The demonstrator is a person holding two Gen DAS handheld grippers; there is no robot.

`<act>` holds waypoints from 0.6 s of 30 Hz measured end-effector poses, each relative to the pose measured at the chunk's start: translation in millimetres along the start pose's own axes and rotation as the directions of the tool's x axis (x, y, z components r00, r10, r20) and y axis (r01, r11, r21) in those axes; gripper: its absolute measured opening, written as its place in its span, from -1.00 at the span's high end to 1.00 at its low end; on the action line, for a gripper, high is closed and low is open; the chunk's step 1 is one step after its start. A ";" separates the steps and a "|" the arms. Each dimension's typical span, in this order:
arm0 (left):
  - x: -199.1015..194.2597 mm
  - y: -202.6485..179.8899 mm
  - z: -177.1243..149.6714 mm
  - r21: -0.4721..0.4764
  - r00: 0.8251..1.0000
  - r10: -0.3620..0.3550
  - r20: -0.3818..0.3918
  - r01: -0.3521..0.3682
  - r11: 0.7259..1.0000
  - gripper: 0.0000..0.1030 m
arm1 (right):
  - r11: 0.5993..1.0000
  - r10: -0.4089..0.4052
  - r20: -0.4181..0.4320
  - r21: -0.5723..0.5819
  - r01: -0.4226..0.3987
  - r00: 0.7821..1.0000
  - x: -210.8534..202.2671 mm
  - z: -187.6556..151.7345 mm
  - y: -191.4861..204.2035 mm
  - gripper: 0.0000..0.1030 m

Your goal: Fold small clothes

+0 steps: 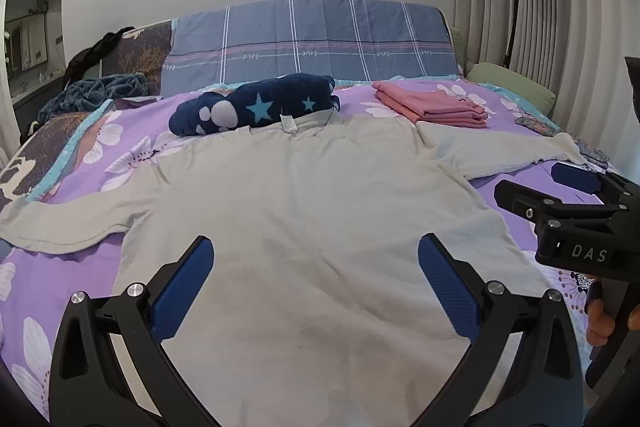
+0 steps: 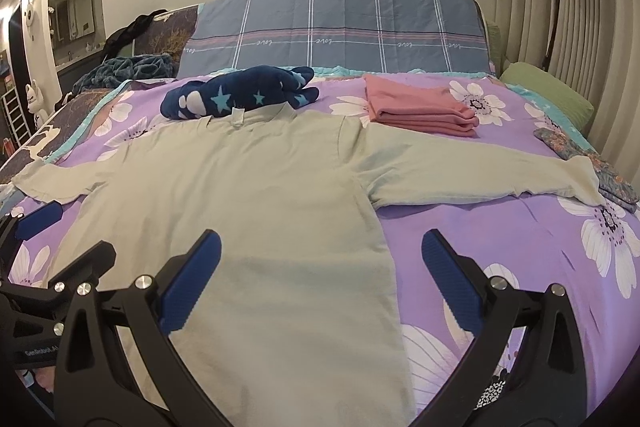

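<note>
Bed under flat pale shirt

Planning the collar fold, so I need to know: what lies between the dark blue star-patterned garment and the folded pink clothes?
Bare purple floral bedspread, seen in both wrist views, separates the star-patterned garment from the pink stack; the pale shirt collar sits just in front.

You had a matt, soft cotton-looking shirt on a smooth printed bedspread. The navy bundle looked fleecy, perhaps plush. Your left gripper was matt black plastic with ribbed blue pads and shiny metal screws.
</note>
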State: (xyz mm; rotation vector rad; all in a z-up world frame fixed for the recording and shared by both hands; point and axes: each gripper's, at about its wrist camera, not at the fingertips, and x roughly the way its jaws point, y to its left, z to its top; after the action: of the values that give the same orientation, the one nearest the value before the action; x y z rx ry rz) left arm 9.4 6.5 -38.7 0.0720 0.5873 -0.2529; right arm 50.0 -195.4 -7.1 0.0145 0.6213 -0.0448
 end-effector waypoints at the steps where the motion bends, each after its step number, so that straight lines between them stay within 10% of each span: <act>1: 0.6 3.5 0.0 -0.011 1.000 -0.009 -0.003 0.009 1.000 -0.97 | 1.000 -0.002 -0.002 -0.002 0.002 1.000 0.8 0.1 0.1 -0.96; 7: 6.0 56.2 0.4 -0.172 0.993 -0.117 -0.028 0.110 0.979 -0.84 | 1.000 -0.012 -0.022 -0.012 0.011 1.000 11.0 1.0 -1.9 -0.96; 11: 5.6 129.4 -6.4 -0.300 0.999 -0.026 -0.038 0.014 0.954 -0.41 | 0.999 -0.028 -0.037 -0.017 0.027 0.999 19.8 0.4 -5.3 -0.96; 15: 5.3 232.6 -26.9 -0.490 0.991 0.100 -0.092 -0.133 0.862 -0.22 | 0.999 -0.041 -0.061 -0.002 0.041 0.997 29.2 0.3 -10.4 -0.96; 18: 7.3 320.9 -57.9 -0.682 0.982 0.125 -0.141 -0.187 0.707 -0.21 | 0.999 -0.045 -0.070 -0.004 0.045 0.997 35.9 1.9 -9.3 -0.96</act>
State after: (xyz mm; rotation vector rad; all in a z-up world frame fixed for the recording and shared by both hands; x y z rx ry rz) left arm 66.3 323.2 -92.3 -0.6069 0.7270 0.1554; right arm 79.8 -206.1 -26.4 -0.0006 0.6918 -0.0870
